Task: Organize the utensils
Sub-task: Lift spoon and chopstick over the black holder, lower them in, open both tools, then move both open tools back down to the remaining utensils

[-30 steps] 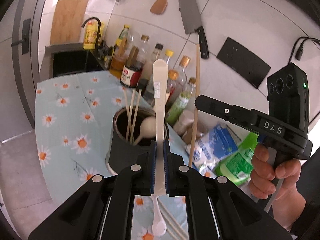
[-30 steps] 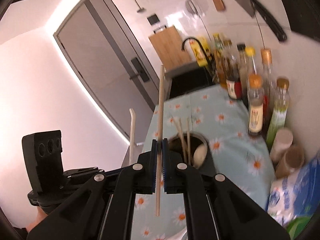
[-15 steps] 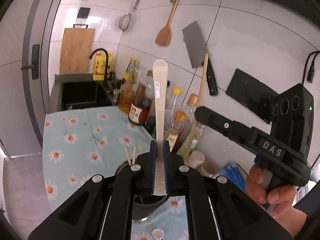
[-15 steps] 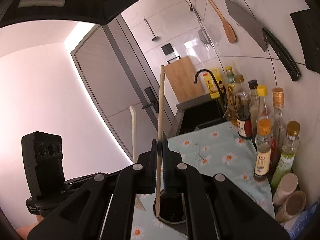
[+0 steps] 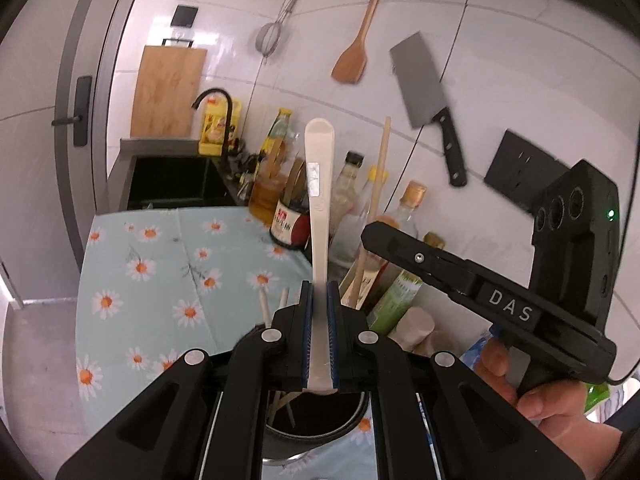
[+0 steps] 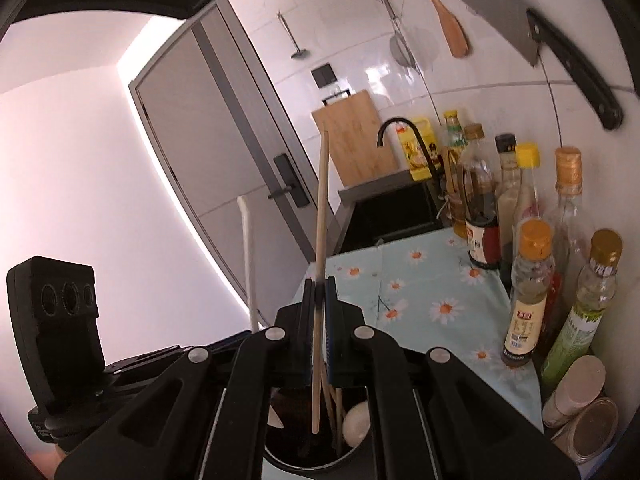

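My left gripper (image 5: 319, 300) is shut on a white plastic spoon (image 5: 319, 184), held upright with its handle end up, right above the dark utensil holder (image 5: 320, 426). My right gripper (image 6: 318, 296) is shut on a wooden chopstick (image 6: 321, 208), held upright; its lower tip hangs in the mouth of the same holder (image 6: 308, 452). The holder contains several chopsticks (image 6: 334, 404) and a white spoon (image 6: 356, 420). The right gripper (image 5: 472, 280) with its chopstick (image 5: 376, 200) shows in the left wrist view; the left gripper's body (image 6: 60, 320) and its spoon (image 6: 249, 256) show in the right wrist view.
The holder stands on a daisy-print cloth (image 5: 160, 264). Several sauce bottles (image 6: 532, 288) line the tiled wall, with jars (image 6: 580, 392) and packets at the right. A black sink (image 5: 172, 180) and tap lie beyond. A cleaver (image 5: 424, 92), spatula and strainer hang on the wall.
Both grippers have moved in over the holder, which has slid under the jaws in both views. The chopstick's lower tip now hangs in the holder's mouth. Both grips are unchanged.
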`<state>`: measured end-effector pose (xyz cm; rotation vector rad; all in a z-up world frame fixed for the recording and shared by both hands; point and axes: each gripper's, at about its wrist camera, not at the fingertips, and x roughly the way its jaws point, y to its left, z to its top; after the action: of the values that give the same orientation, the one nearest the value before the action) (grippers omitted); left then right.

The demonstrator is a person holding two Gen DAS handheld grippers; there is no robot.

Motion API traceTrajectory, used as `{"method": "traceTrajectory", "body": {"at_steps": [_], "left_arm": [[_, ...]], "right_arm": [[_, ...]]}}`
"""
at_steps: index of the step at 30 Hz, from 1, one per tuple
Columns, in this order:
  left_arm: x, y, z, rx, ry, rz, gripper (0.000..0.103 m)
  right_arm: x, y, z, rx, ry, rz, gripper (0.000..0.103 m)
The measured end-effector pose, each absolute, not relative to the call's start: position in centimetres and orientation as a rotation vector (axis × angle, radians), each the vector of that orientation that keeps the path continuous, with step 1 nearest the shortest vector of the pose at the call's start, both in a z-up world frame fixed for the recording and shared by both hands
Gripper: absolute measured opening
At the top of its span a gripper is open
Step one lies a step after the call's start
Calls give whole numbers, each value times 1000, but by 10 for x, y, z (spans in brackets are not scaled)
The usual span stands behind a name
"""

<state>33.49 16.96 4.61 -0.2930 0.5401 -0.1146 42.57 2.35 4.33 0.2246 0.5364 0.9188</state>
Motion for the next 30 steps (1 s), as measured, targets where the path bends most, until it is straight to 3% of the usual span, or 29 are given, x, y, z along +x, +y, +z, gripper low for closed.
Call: {"method": "traceTrajectory", "body": {"at_steps": [13, 14, 15, 16, 18, 30], "left_arm": [[339, 165, 12, -293, 641, -75, 7], [338, 166, 11, -307, 638, -74, 7], [336, 167, 12, -308, 635, -64, 7], [334, 168, 12, -309, 635, -64, 7], [331, 170, 14, -315, 633, -62, 19], [310, 179, 27, -333, 593, -69, 19]], "right_arm": [[426, 32, 12, 189, 602, 921, 6], [426, 32, 11, 190, 612, 925, 10], [427, 34, 9, 187, 637, 932, 26], [427, 34, 8, 190, 648, 929, 27], [426, 30, 9, 200, 644, 915, 27], [411, 20, 23, 217, 649, 913, 27]]}}
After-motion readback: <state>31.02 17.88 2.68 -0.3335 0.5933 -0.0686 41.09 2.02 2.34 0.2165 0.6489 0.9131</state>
